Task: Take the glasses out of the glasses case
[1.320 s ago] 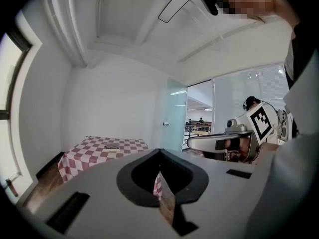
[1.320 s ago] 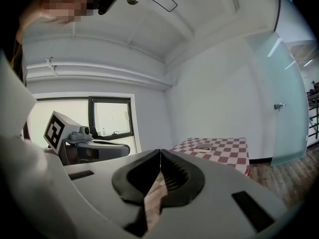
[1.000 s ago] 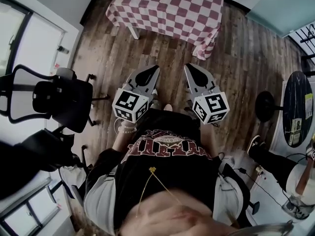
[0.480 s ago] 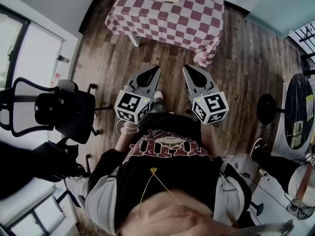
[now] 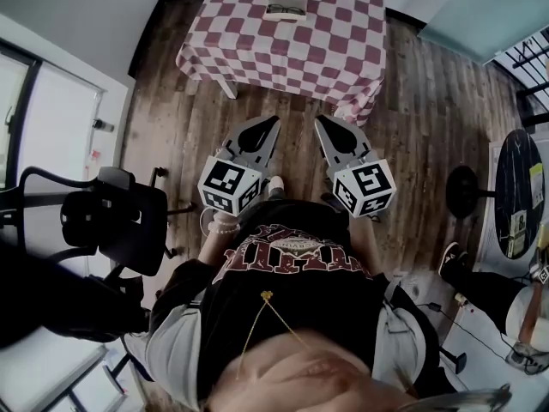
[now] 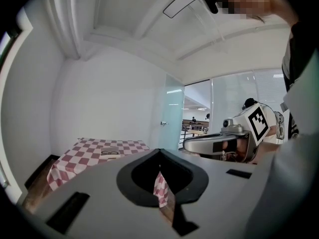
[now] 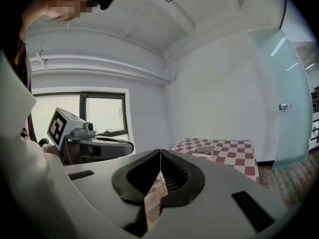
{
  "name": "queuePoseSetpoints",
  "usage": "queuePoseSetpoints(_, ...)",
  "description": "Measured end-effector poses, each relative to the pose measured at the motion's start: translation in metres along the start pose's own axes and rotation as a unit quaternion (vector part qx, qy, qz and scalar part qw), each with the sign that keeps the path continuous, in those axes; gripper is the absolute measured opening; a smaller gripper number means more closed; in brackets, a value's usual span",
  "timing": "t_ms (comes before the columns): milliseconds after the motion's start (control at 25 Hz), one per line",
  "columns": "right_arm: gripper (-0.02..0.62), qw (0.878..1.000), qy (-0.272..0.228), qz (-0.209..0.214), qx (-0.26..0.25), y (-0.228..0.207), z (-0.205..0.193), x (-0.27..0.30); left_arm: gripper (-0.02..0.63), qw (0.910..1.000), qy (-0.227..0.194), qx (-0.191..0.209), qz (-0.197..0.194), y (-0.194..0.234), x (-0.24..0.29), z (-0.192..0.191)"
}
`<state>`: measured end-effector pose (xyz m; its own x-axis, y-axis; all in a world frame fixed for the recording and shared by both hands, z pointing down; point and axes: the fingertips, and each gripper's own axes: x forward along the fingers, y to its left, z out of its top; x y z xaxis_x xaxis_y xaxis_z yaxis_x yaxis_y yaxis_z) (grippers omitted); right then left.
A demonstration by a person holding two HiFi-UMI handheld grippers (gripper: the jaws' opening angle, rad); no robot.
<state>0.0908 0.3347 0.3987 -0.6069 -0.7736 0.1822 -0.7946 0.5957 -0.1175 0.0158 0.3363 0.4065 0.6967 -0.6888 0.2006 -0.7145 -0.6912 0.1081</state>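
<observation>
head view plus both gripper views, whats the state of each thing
left gripper: shut, empty, held in the air
right gripper: shut, empty, held in the air beside the left one
table: covered by a checked cloth
glasses case: on the table, untouched; open or closed, too small to tell
glasses: lying at the case, lenses showing
office chair: unoccupied

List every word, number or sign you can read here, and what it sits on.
None reads clearly.
Shirt: red and white lettering, upside down, too blurred to read.
Cubes on left tongs and right tongs: black square patterns, no letters.
Label on round black table: too small to read.
</observation>
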Motion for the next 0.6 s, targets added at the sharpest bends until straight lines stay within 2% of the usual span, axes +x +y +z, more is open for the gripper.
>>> queuePoseSetpoints(360, 0.020, 1.000, 0.008, -0.011, 0.003, -0.002, 0.000, 0.041, -0.002, 0.9990, 0.014, -0.011, -0.040, 0.035, 0.009, 0.000)
queuePoseSetpoints(600, 0.020, 1.000, 0.016, -0.020, 0.000, 0.001, -0.004, 0.060, -0.002, 0.9989, 0.015, -0.020, -0.041, 0.056, 0.009, -0.005)
